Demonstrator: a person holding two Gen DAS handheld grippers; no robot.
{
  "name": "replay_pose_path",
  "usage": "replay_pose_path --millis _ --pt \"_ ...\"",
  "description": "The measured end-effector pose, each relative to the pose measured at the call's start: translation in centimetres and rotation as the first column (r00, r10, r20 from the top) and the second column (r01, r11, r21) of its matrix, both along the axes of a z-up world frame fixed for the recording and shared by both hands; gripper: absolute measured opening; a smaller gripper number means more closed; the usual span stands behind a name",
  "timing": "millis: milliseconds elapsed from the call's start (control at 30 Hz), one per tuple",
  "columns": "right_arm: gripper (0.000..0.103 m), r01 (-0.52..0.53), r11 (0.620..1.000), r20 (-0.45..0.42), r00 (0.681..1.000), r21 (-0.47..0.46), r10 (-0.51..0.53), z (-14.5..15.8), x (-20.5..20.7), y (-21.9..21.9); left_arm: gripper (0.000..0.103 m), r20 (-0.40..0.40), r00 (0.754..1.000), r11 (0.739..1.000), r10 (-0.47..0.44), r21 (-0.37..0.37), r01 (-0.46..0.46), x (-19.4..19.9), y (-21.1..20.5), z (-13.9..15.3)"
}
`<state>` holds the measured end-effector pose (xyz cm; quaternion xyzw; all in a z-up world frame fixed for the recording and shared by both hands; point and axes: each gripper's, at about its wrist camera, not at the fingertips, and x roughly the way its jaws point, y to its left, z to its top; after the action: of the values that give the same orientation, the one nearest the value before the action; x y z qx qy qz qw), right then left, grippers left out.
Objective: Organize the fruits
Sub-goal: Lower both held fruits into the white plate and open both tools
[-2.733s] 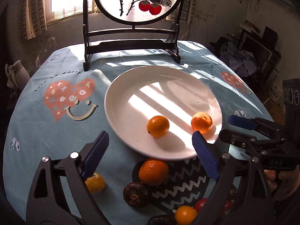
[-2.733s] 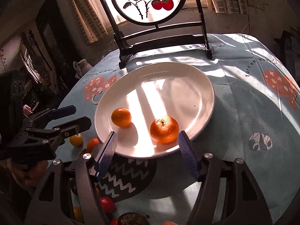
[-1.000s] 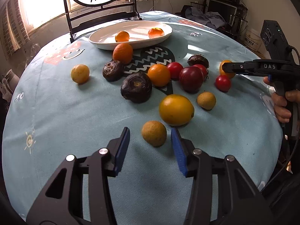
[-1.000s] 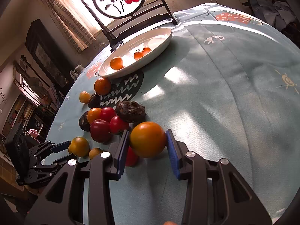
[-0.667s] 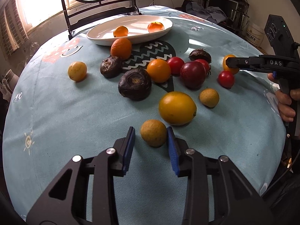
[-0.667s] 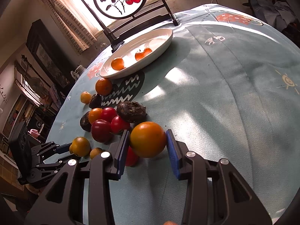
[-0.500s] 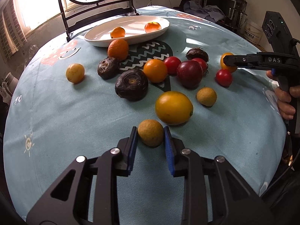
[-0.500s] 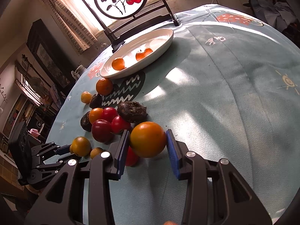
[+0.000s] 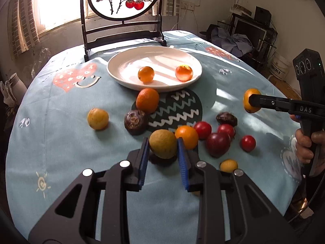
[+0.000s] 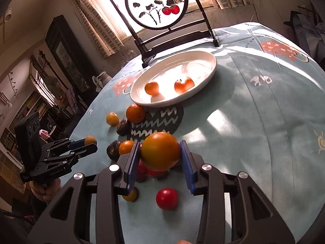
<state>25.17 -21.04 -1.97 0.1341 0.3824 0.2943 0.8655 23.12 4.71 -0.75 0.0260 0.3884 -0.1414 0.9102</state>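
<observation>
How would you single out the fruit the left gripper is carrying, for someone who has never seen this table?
Start at the white plate by the dark wooden screen, then come toward the camera past the black zigzag patch. There the left gripper clamps a dull yellow-brown fruit above the cloth: matte and rough, unlike the glossy orange fruit and red ones beside it.

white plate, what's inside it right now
Two small orange fruits sit apart inside the white plate: one on the left, one on the right. The rest is bare; nothing covers it.

Your blue-padded fingers point(image 9: 143, 158) frame a dull yellow-green fruit point(image 9: 163, 144); the white plate point(image 9: 121, 77) sits on a pale blue surface point(image 9: 61, 142) printed with red hearts.
</observation>
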Motion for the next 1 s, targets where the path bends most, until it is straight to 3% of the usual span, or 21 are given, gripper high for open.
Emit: replay_pose_path --millis 167,300,500,633,667,700,733,867,1000 --pt "0.040 0.028 0.999 0.061 0.998 -0.016 -0.027 1.6 6.3 2.4 0.028 0.011 0.995 0.995 0.095 -0.045 -0.094 6.8 -0.3 2.1" --pt "0.040 -0.014 0.996 0.038 0.999 -0.082 0.017 0.7 10.9 5.8 0.028 -0.057 0.982 0.982 0.177 -0.052 -0.180 13.3 0.4 1.8" --pt "0.040 -0.098 0.982 0.021 0.995 -0.160 0.102 -0.7 13.1 9.4 0.028 -0.109 0.963 0.969 0.247 0.044 -0.244 19.5 1.0 -0.1" --pt "0.041 -0.123 0.975 0.008 0.992 -0.185 0.127 -1.2 13.6 10.3 0.029 -0.132 0.956 0.964 0.261 0.092 -0.250 21.2 0.8 -1.5" --pt "0.049 -0.121 0.975 0.008 0.992 -0.187 0.124 -1.2 13.6 10.2 0.038 -0.128 0.955 0.962 0.266 0.101 -0.255 21.3 0.7 -1.5" --pt "0.058 -0.115 0.977 0.016 0.993 -0.180 0.120 -1.0 13.6 9.9 0.061 -0.112 0.956 0.960 0.270 0.106 -0.259 21.1 0.7 -1.4" --pt "0.061 -0.113 0.980 0.028 0.992 -0.165 0.120 -0.5 13.4 9.6 0.070 -0.084 0.957 0.958 0.278 0.102 -0.269 20.6 0.7 -0.9" --pt "0.063 -0.088 0.987 0.106 0.989 -0.135 0.103 1.8 11.3 8.3 0.083 -0.017 0.961 0.959 0.276 0.076 -0.274 17.3 0.7 1.3" --pt "0.064 -0.062 0.996 0.127 0.989 -0.069 0.070 2.5 8.8 5.6 0.097 0.056 0.959 0.959 0.279 0.036 -0.281 11.4 1.1 2.5"
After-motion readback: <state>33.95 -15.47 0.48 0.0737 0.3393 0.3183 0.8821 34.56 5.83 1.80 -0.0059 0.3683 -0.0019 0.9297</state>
